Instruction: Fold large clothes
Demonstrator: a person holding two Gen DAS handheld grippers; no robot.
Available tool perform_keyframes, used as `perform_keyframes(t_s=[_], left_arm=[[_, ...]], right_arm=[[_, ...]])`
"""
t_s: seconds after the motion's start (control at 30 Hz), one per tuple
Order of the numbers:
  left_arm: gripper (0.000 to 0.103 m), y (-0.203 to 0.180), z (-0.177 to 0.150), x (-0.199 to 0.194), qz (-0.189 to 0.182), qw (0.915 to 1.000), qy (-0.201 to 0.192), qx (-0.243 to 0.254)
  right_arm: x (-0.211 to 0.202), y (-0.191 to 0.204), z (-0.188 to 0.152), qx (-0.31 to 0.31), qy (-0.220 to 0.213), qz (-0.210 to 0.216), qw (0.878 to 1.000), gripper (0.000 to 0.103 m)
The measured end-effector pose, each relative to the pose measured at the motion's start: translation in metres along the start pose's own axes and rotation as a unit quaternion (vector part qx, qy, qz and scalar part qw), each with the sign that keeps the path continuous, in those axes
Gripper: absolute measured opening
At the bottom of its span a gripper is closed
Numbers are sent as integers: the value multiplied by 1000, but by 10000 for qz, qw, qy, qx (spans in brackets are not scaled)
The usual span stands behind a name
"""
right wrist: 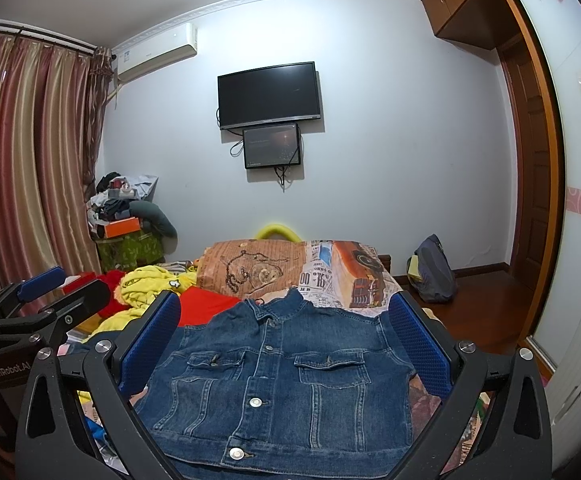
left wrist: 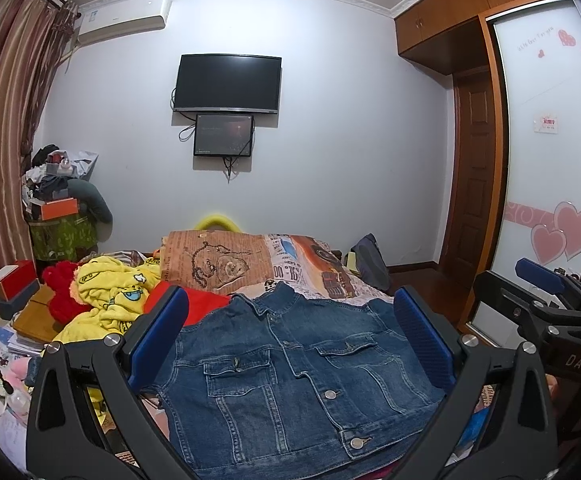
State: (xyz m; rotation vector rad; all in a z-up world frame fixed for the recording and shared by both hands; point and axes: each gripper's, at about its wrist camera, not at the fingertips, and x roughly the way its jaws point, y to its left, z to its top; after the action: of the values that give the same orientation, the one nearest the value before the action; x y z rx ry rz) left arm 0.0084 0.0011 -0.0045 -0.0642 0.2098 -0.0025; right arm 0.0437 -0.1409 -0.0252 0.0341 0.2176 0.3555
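Observation:
A blue denim jacket [left wrist: 290,368] [right wrist: 278,368] lies flat on the bed, front side up and buttoned, with its collar at the far end. No sleeves show at its sides. In the left wrist view my left gripper [left wrist: 290,300] hovers over it, open, its blue pads spread about as wide as the jacket. My right gripper [right wrist: 284,300] hangs over the same jacket, open just as wide and holding nothing. Each gripper shows in the other's view: the right gripper [left wrist: 506,280] at the right edge, the left gripper [right wrist: 78,286] at the left edge.
A yellow printed garment [left wrist: 110,296] and red cloth [left wrist: 198,300] lie left of the jacket. A folded patterned quilt [left wrist: 226,260] sits at the bed's far end. Boxes and books [left wrist: 10,292] crowd the left side. A backpack [right wrist: 434,272] stands on the wooden floor at right.

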Motion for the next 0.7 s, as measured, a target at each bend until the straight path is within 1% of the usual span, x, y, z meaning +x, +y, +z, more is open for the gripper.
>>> perform_keyframes(t_s=[0.3, 0.47, 0.63, 0.67, 0.7], left_arm=[[103, 6, 0, 9, 40, 9999, 78, -71], [103, 18, 4, 19, 228, 9996, 160, -71], [103, 44, 13, 41, 422, 9985, 287, -183], [103, 49, 14, 46, 501, 9981, 299, -209], [103, 57, 16, 52, 657, 9971, 309, -249]], right_arm=[[11, 0, 3, -26, 56, -2, 10000, 103], [29, -1, 8, 56, 97, 122, 9999, 103], [54, 1, 13, 28, 180, 225, 9996, 103], [60, 1, 14, 19, 196, 249, 9995, 103], [66, 1, 15, 7, 220, 261, 9994, 103]])
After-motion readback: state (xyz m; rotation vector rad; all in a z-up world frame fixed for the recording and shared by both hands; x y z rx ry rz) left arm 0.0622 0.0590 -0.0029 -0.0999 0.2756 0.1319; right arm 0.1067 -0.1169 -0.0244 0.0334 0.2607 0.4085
